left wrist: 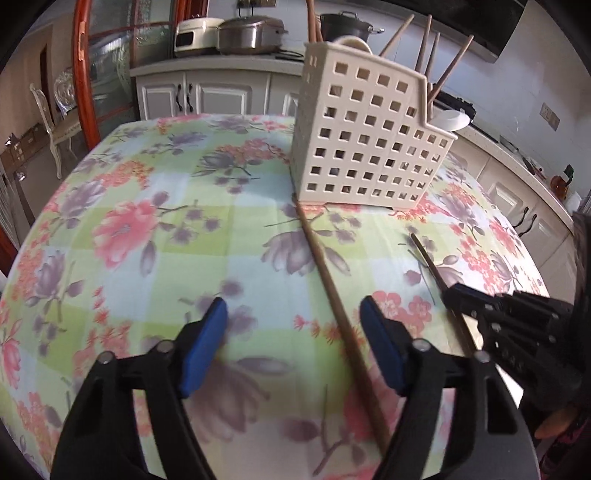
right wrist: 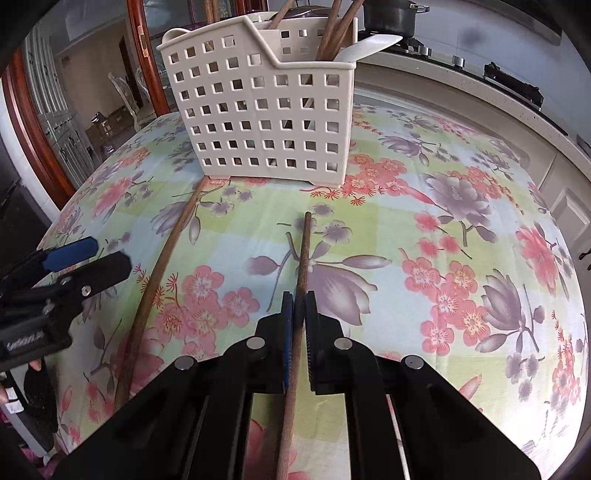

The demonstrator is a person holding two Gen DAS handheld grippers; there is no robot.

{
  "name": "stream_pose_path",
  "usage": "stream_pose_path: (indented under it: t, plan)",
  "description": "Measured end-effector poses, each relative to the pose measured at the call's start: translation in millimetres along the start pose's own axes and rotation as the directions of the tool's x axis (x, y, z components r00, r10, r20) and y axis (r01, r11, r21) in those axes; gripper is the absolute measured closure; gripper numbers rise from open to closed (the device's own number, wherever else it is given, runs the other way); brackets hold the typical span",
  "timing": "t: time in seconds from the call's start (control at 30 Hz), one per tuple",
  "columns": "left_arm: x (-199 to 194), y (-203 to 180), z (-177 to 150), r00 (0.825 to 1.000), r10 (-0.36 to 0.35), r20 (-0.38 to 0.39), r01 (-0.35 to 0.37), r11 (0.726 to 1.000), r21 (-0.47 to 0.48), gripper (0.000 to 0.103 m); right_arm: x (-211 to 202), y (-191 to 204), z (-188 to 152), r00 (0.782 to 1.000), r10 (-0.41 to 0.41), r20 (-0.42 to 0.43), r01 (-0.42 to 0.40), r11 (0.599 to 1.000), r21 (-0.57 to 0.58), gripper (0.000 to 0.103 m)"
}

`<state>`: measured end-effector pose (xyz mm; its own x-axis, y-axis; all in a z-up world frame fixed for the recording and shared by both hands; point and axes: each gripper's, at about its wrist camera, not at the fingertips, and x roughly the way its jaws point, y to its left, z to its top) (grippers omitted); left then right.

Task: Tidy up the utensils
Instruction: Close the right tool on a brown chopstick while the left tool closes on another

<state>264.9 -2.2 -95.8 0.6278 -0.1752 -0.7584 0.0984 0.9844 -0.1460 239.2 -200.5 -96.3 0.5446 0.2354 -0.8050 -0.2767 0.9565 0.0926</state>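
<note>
A cream perforated utensil holder [left wrist: 365,144] [right wrist: 262,110] stands on the floral tablecloth, holding several wooden chopsticks [right wrist: 332,33] and a white spoon [right wrist: 369,46]. My right gripper [right wrist: 299,306] is shut on a dark wooden chopstick [right wrist: 303,251] that points toward the holder; it shows in the left wrist view [left wrist: 428,262] too. A second chopstick [left wrist: 332,291] [right wrist: 162,266] lies on the cloth, its far tip at the holder's base. My left gripper [left wrist: 293,317] is open and empty, its jaws to either side of this chopstick.
The round table [right wrist: 480,221] carries a floral cloth. Kitchen cabinets [left wrist: 207,96] with a rice cooker and pots stand behind. A stove counter [right wrist: 461,70] runs along the right. A chair [left wrist: 51,125] and a wood-framed door are at the left.
</note>
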Motion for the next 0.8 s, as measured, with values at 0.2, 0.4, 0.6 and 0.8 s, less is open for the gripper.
stream_pose_path:
  t: [0.2, 0.4, 0.6, 0.8]
  plan:
    - [31, -20, 26, 0.998, 0.056, -0.027, -0.055, 0.998, 0.039, 0.056, -1, 1, -2, 1.000, 0.002, 0.000, -0.002, 1.000, -0.023, 0.095]
    - [51, -28, 34, 0.992, 0.117, -0.047, -0.114, 0.992, 0.063, 0.060, -1, -2, -2, 1.000, 0.020, 0.002, -0.020, 1.000, -0.025, 0.095]
    - [52, -31, 31, 0.988, 0.146, -0.039, -0.142, 0.985, 0.093, 0.063, -1, 0, -3, 1.000, 0.008, 0.005, -0.007, 0.999, -0.035, 0.095]
    - [48, -31, 27, 0.990, 0.137, -0.040, -0.132, 0.985, 0.114, 0.070, 0, 7, 0, 1.000, -0.025, -0.012, 0.024, 0.997, -0.070, 0.095]
